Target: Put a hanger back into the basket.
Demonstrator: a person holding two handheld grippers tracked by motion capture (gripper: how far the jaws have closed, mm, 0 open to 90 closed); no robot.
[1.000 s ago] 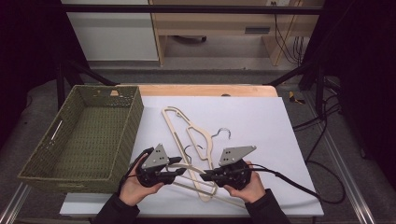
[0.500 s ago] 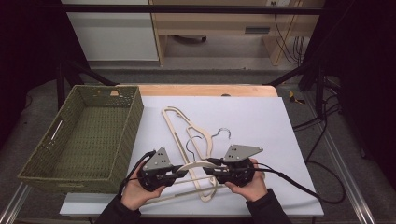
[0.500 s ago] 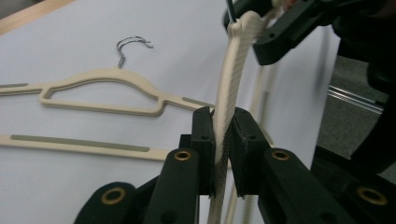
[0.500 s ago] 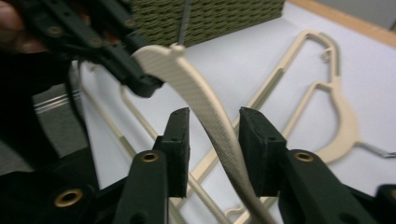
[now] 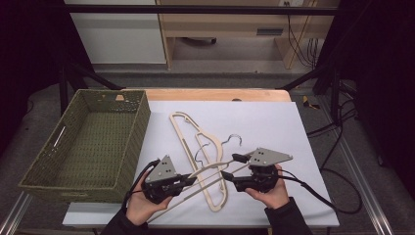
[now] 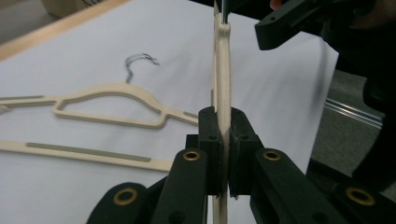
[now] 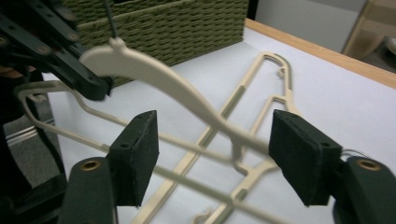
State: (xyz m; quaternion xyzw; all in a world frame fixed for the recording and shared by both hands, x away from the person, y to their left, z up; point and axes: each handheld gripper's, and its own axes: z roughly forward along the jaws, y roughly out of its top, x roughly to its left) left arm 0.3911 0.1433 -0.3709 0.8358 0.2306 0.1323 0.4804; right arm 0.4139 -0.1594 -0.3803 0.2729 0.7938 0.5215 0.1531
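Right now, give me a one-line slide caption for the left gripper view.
Left gripper clamps a cream hanger edge-on above the white table.

Light falls from overhead onto the white surface (image 5: 274, 127), which shows bright and evenly lit with only faint shadows, while the room around it sinks into near black. In the right gripper view the lifted hanger (image 7: 163, 84) blurs toward its lower end, and the close black pads (image 7: 137, 156) look soft. The left gripper view is sharp on the hanger near the pads, hazier farther back.
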